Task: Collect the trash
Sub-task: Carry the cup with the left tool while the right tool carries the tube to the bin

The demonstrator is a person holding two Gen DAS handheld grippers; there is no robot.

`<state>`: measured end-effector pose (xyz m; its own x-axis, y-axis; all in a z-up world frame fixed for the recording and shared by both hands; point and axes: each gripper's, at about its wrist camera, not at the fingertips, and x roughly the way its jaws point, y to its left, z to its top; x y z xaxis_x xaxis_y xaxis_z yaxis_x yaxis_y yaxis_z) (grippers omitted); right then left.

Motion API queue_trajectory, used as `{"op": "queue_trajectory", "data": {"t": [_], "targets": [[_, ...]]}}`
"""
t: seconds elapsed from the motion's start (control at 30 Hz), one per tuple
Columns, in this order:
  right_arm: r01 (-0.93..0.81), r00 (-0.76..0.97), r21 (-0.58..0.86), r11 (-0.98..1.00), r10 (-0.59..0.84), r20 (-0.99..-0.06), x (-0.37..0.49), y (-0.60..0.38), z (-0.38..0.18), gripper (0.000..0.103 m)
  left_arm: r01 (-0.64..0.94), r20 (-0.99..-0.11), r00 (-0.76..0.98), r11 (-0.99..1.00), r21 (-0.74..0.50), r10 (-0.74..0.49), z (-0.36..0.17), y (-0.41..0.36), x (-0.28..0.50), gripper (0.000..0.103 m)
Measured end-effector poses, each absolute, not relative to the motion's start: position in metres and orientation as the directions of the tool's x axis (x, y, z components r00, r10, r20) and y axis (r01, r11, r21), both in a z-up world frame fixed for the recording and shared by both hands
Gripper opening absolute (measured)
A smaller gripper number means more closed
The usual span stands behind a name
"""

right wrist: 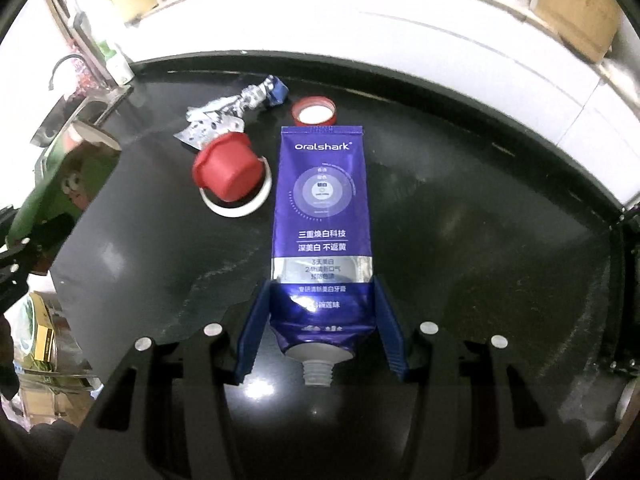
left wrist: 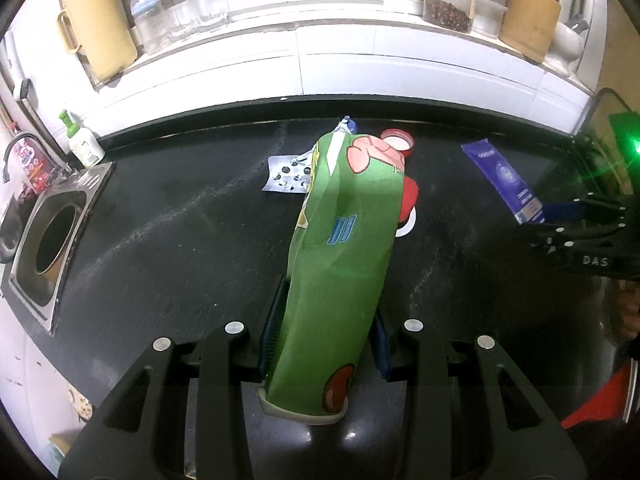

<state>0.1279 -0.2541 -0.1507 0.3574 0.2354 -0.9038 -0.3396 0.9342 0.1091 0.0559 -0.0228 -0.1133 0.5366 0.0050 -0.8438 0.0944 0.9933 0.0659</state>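
While the left gripper (left wrist: 326, 332) clamped a crumpled green bag (left wrist: 344, 248) above the counter (left wrist: 168, 240), pickup was under way; disposal came next. Right view: the right gripper (right wrist: 320, 320) pinched a glossy, flattened purple tube (right wrist: 320, 216) beside a red cup (right wrist: 226, 168).

Bare counter (right wrist: 500, 220) right of tube (right wrist: 320, 216)
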Motion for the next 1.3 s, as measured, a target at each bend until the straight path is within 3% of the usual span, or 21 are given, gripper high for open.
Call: {"op": "queue_trajectory", "data": {"t": [0.27,0.53,0.97,1.3], "targets": [[-0.416,0.405,0.098,0.904,0.28,-0.87,0.107,-0.221,-0.102,0.051,0.043,-0.826,0.563,0.997,0.062,0.027,-0.097,0.001,0.044,0.037],[-0.585,0.381,0.111,0.804,0.393,-0.837,0.083,-0.129,-0.068,0.051,-0.135,-0.813,0.567,0.988,0.07,0.135,-0.084,0.074,0.005,0.037],[-0.869,0.138,0.155,0.469,0.531,-0.836,-0.003,0.086,-0.064,0.051,-0.532,-0.831,0.428,0.842,0.087,0.356,-0.095,0.231,-0.133,0.037],[-0.946,-0.113,0.247,0.208,0.504,-0.857,-0.1,0.232,-0.1,0.051,-0.742,-0.87,0.29,0.668,0.06,0.4,-0.137,0.313,-0.25,0.037]]}}
